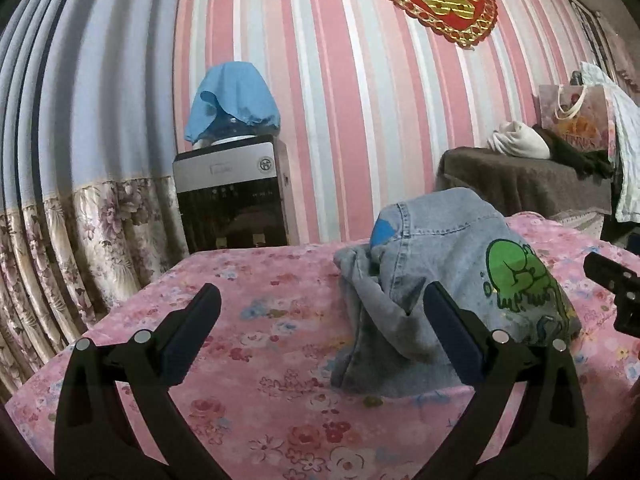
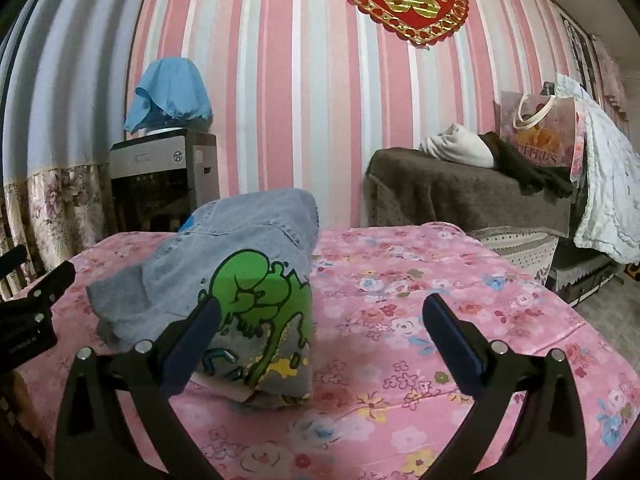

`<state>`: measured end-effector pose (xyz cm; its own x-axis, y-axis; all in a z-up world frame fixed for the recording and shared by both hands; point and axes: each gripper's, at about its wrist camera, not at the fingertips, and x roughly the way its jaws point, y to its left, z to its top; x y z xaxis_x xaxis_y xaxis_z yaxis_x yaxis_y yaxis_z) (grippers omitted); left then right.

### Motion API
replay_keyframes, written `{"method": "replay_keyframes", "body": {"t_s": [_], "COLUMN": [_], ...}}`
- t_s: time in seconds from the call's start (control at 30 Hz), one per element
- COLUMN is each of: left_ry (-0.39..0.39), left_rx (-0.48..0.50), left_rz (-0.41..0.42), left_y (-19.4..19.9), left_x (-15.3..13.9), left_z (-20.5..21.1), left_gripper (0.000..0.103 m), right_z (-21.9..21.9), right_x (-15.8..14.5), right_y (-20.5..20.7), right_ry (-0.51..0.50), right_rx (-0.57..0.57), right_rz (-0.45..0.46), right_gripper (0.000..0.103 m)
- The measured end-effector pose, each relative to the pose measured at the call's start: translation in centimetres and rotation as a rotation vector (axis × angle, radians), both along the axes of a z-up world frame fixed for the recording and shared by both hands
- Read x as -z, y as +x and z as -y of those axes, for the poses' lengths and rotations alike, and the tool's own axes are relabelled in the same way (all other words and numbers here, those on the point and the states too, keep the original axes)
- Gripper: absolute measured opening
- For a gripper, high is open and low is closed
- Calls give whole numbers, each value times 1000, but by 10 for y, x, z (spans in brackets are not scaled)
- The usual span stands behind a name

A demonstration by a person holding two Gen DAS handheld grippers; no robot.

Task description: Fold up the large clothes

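Observation:
A light blue denim garment (image 1: 436,264) with a green cartoon print lies in a bunched heap on the pink floral table cover (image 1: 256,320). It also shows in the right wrist view (image 2: 240,256). My left gripper (image 1: 322,300) is open and empty, above the cover, with its right finger in front of the garment's left side. My right gripper (image 2: 322,312) is open and empty, with its left finger over the green print. The right gripper shows at the right edge of the left wrist view (image 1: 612,280).
A water dispenser (image 1: 236,188) with a blue cloth on top stands against the striped wall. A brown-covered bench (image 2: 460,196) holds a white bundle, dark clothes and a gift bag. Floral curtains (image 1: 80,220) hang at left.

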<state>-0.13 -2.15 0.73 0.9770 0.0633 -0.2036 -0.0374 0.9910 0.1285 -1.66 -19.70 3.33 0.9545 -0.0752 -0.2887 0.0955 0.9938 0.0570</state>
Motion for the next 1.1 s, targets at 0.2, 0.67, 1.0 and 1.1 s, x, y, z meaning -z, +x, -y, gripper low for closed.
{"method": "replay_keyframes", "body": {"t_s": [0.2, 0.67, 1.0, 1.1], "left_ry": [-27, -52, -67, -69], "left_rx": [1, 9, 8, 6], "left_rz": [-17, 8, -4, -5], "left_y": [2, -2, 0, -1], "left_x": [1, 1, 1, 2], "left_z": [-6, -11, -13, -13], "left_gripper": [100, 100, 100, 100], "right_z": [0, 0, 2, 2], "right_x": [1, 1, 0, 0], "right_y": [-1, -5, -8, -8], "right_ry": [-8, -14, -11, -13], "right_rx": [9, 33, 48, 48], "right_rz": [5, 11, 16, 15], "right_gripper": [101, 101, 101, 101]}}
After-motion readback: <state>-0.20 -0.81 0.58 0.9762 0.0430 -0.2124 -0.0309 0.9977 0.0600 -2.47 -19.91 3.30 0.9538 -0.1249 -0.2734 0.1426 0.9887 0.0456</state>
